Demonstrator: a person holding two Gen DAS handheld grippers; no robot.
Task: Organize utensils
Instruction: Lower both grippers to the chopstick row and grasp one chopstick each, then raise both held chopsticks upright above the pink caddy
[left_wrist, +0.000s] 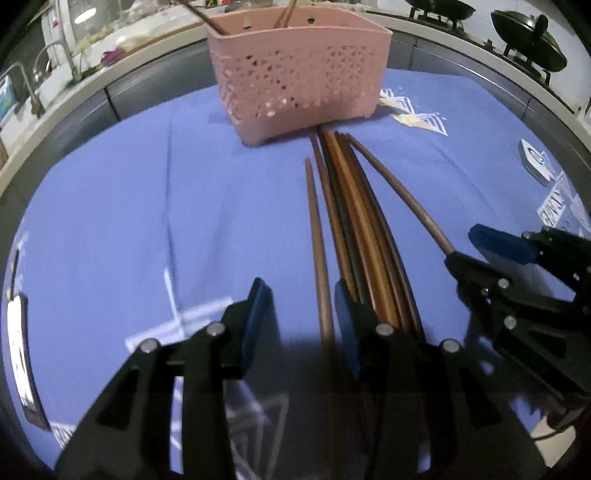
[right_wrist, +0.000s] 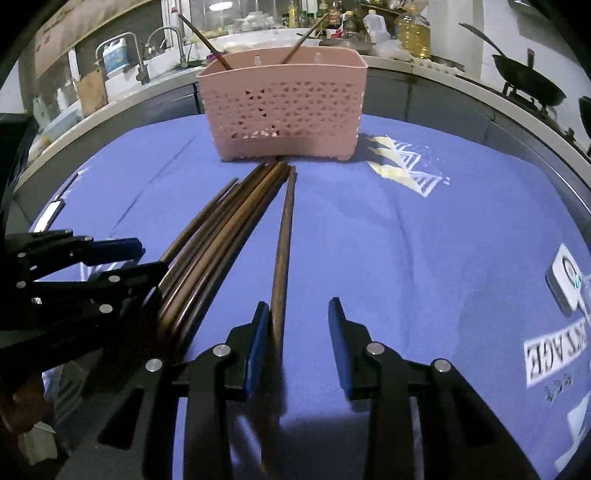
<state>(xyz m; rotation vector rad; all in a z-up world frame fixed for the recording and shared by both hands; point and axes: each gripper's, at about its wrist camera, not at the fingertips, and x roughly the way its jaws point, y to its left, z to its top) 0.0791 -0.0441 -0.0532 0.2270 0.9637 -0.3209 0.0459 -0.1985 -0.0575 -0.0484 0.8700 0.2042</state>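
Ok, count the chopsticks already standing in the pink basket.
2. One chopstick leans toward the left end of the pink basket; the other chopstick leans right, nearer the middle. Shorter utensils below the rim could be hidden.

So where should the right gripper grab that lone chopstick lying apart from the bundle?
Grip the lone chopstick at its thick near end, coming from above. It lies flat on the blue cloth, already between the open right gripper fingers, clear of the bundle.
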